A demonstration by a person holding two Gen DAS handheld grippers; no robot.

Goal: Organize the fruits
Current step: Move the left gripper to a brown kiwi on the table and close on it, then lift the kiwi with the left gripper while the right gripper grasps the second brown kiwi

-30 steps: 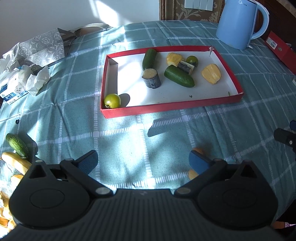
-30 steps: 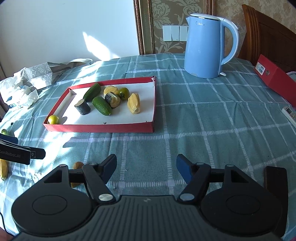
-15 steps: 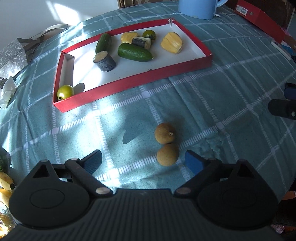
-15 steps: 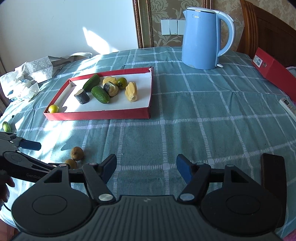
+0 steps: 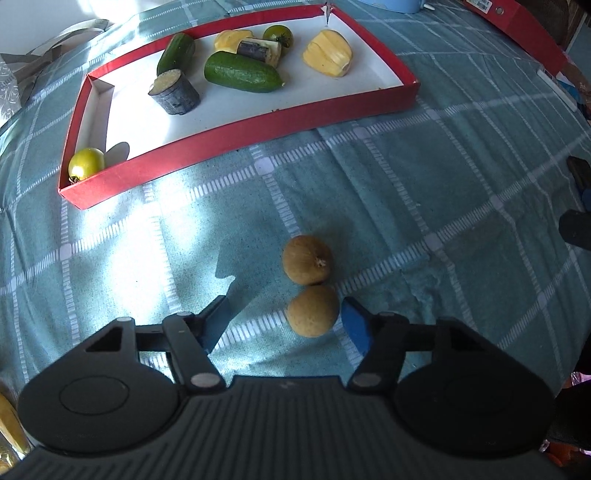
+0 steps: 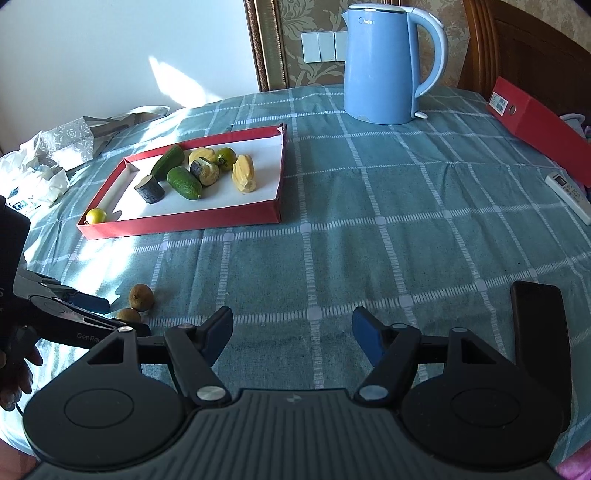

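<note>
A: Left wrist view. What pose does the left claw (image 5: 284, 325) take?

B: It points steeply down at the surface (image 5: 424, 192), which is covered by a teal checked cloth. Its 2 blue-padded fingers (image 5: 352, 325) are closing around the near brown fruit (image 5: 313, 311). The fruit sits between them, nearer the 3 o'clock pad. A narrow gap remains on that side and a wide one at 9 o'clock, so no pad presses on it.

A: And the second brown fruit?

B: The far brown fruit (image 5: 307, 259) lies at 12 o'clock from the near one, touching it or nearly so, outside the fingers.

A: Where is the sorted produce?

B: In the red tray (image 5: 236, 136), at 11 o'clock from the claw. It holds 2 green cucumbers (image 5: 242, 72), a dark cut stalk (image 5: 175, 92), pale yellow pieces (image 5: 328, 58), a green tomato (image 5: 279, 35) and, in its near left corner, a yellow-green tomato (image 5: 85, 168).

A: Right wrist view. The right claw (image 6: 291, 334)?

B: It is angled down over bare cloth, fingers apart with nothing between them. At 9 o'clock, the left claw (image 6: 96, 314) is seen from the side over the brown fruits, with a person's hand (image 6: 16, 373) at its handle. A blue kettle (image 6: 380, 62) stands at 12 o'clock, beyond the tray.
</note>
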